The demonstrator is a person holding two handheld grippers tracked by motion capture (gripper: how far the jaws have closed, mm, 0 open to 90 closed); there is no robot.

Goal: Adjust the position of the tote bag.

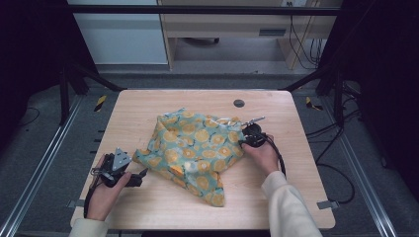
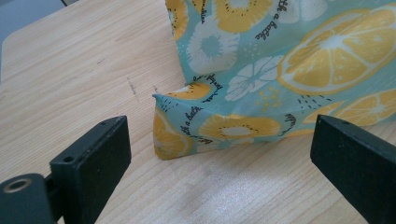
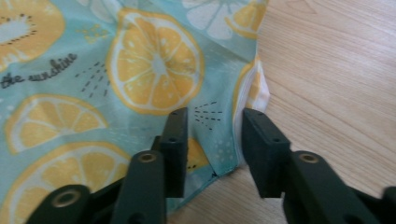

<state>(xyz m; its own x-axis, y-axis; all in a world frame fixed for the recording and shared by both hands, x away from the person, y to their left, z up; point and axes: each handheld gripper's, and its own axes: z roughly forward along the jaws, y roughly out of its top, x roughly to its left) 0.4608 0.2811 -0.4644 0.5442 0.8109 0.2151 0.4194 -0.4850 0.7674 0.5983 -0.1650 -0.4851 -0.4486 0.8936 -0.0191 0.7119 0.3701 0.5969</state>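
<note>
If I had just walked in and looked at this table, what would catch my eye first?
Most likely the crumpled teal cloth printed with orange and lemon slices, heaped in the middle of the pale wooden table. Next, the two hand-held tools: the left gripper waits with its jaws wide apart before a folded corner, while the right gripper straddles the cloth's edge on the far side.

This looks like a lab or test room set up for recording. A bare wooden table (image 1: 148, 207) stands inside a black metal frame (image 1: 197, 10) on grey carpet (image 1: 54, 163), with yellow-black tape marks (image 1: 100, 102) beside it. Loose cables (image 1: 301, 44) hang by a plain desk (image 1: 222, 24) behind the table's far edge.
</note>
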